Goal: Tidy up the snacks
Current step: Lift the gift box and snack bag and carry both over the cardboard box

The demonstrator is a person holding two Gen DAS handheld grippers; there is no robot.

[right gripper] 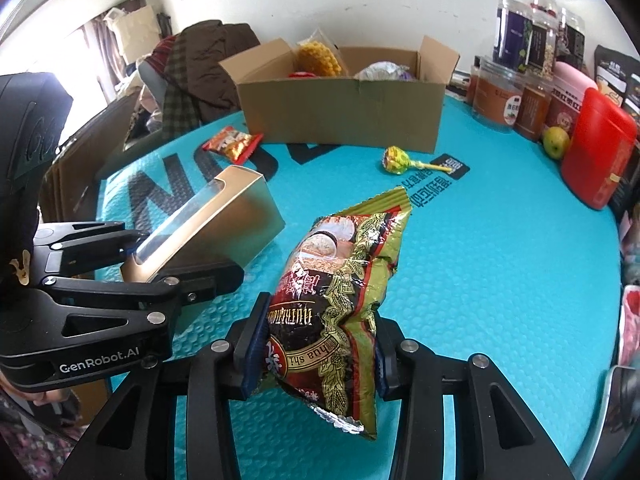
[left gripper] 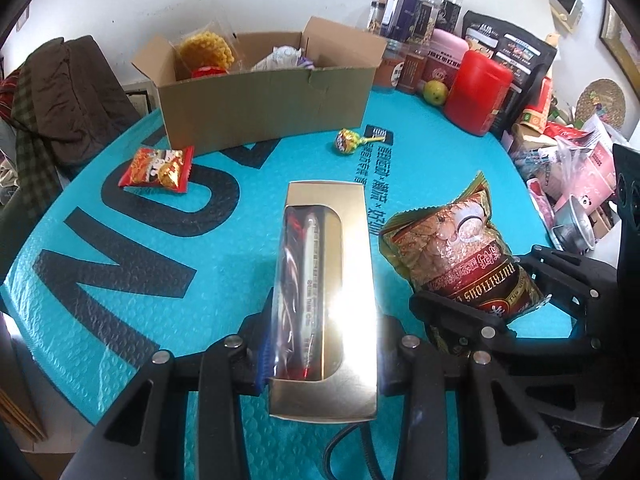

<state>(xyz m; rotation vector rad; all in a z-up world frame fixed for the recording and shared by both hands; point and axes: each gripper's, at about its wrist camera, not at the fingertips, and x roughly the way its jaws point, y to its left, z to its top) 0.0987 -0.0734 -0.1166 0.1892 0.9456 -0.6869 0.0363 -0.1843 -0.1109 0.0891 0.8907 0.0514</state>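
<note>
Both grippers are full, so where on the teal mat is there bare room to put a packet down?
Bare mat lies between the lollipop, the red canister and the held snack bag. It is crowded along the right edge by the jars, and the cardboard box blocks the back.

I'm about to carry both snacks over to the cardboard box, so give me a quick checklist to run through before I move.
1. Left tool shut on the gold window box of snacks: ok.
2. Right tool shut on the green and red crinkled snack bag: ok.
3. Open brown cardboard box has its flaps open: ok.
4. Room left inside the box: cannot tell, some packets already lie in it.
5. Path over the teal bubble mat: ok, the red snack packet and yellow lollipop lie low in front of the box.
</note>
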